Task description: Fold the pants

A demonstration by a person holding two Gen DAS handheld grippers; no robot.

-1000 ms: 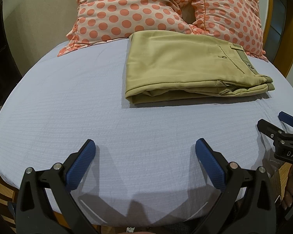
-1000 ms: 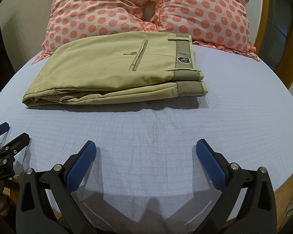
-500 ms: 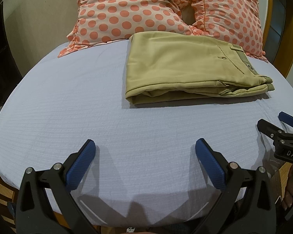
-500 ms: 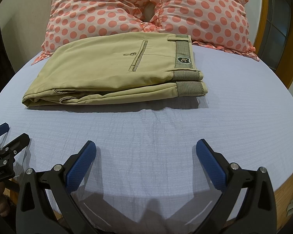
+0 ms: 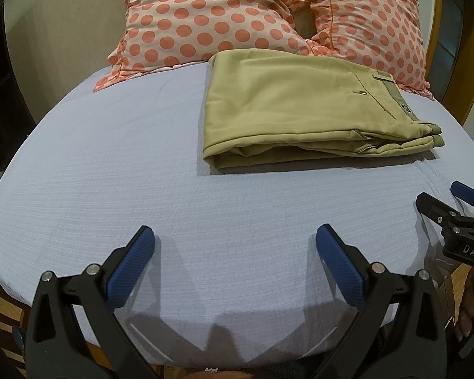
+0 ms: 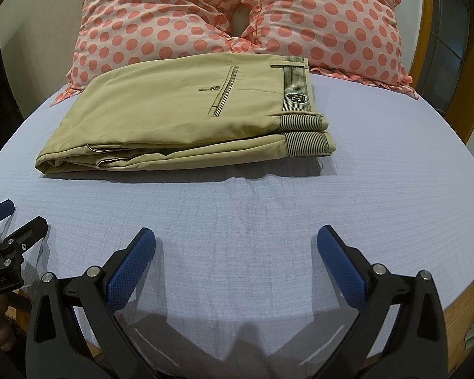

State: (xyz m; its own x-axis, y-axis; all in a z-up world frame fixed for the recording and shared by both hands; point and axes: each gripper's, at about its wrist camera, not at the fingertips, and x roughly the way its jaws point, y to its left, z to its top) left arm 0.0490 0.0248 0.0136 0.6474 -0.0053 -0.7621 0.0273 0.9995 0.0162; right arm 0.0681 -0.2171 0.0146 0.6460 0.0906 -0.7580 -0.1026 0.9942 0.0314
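Khaki pants (image 5: 294, 107) lie folded in a flat stack on the pale blue bed sheet (image 5: 110, 158), in front of the pillows. In the right wrist view the pants (image 6: 180, 117) show a back pocket and a striped waistband at the right end. My left gripper (image 5: 235, 237) is open and empty, low over the sheet near the bed's front edge, well short of the pants. My right gripper (image 6: 237, 237) is also open and empty, at the same distance. Each gripper shows at the edge of the other's view: the right gripper (image 5: 452, 202), the left gripper (image 6: 12, 218).
Two pink pillows with coral dots (image 6: 237, 15) lean at the head of the bed behind the pants. A wooden bed frame (image 6: 458, 290) shows under the sheet's front edge. A wooden door frame (image 5: 470, 47) stands at the right.
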